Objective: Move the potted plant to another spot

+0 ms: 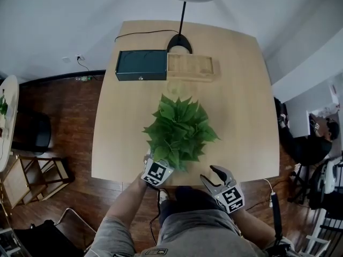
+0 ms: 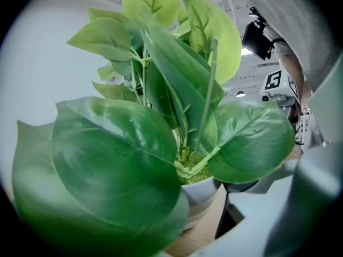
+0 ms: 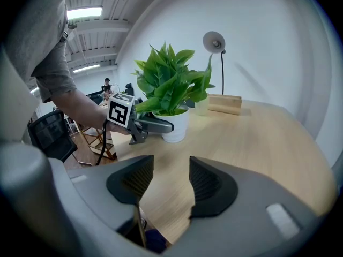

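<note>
On the pale wooden table, we hold the left gripper with jaws apart around the white-potted green leafy plant; the right gripper gapes empty.

The potted plant is shown upright on the pale wooden bench, close to the edge nearest the person and about midway between the side edges. A dense head of broad, pointed green leaves is carried on thin stems above a small white pot. Green moss-like filling is seen at the rim. From the head view the pot is hidden by the foliage.
</note>
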`<state>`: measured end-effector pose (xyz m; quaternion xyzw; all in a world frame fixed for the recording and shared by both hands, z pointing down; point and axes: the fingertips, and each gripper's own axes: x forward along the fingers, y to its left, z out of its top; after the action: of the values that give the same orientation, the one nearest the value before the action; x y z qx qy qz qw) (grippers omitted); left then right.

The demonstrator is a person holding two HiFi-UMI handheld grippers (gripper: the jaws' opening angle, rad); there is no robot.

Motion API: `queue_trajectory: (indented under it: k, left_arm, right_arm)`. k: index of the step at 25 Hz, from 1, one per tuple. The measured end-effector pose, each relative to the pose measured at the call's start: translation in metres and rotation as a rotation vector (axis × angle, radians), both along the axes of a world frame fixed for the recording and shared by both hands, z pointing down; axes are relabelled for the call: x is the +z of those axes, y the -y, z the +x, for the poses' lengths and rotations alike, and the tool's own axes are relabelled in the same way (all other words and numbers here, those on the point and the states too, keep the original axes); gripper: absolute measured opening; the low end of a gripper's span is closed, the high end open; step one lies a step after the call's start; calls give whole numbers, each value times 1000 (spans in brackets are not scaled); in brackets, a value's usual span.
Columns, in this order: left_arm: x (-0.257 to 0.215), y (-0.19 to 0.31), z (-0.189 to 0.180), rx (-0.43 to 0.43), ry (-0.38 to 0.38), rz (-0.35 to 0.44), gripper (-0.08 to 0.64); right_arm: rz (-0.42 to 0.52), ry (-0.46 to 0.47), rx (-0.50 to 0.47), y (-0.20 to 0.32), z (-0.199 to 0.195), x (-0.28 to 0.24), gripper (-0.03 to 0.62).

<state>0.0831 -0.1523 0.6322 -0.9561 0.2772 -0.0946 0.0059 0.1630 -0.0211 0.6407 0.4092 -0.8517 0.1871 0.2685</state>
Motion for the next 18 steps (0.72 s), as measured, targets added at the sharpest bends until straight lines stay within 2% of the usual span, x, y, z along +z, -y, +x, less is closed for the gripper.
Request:
queue_trajectory:
  k: [18]
  left_arm:
    - [-18, -3, -7, -72, -58, 22, 523]
  right_arm:
    - [16, -24, -27, -9, 6, 0, 213]
